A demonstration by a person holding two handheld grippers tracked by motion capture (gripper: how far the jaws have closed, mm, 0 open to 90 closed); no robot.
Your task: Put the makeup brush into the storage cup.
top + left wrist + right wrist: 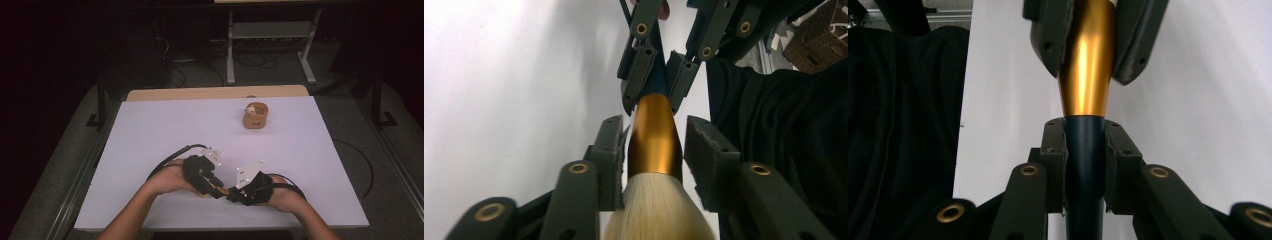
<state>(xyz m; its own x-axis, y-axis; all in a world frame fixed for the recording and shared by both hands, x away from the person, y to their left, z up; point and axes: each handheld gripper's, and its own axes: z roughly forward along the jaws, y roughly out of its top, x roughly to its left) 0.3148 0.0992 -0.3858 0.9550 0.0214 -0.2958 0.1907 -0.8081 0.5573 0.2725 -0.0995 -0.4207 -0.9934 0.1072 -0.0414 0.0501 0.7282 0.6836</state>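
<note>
A brush with cream bristles [659,215], a gold ferrule [654,135] and a dark blue handle [1084,165] hangs level between both grippers, near the white table's [165,130] front edge. My right gripper [1084,135] is shut on the blue handle just behind the ferrule. My left gripper [654,137] faces it, its jaws flanking the ferrule with a thin gap at the right pad [704,150], so it stands open. From above, the left gripper [218,189] and right gripper [231,194] meet tip to tip, with a glimpse of the gold ferrule [223,190] between them.
A tan wooden holder [255,117] with a pale round thing in it stands at the table's far right. Behind the table are a metal frame [270,35] and floor cables [367,170]. The person's dark clothing [898,125] lies close by the front edge.
</note>
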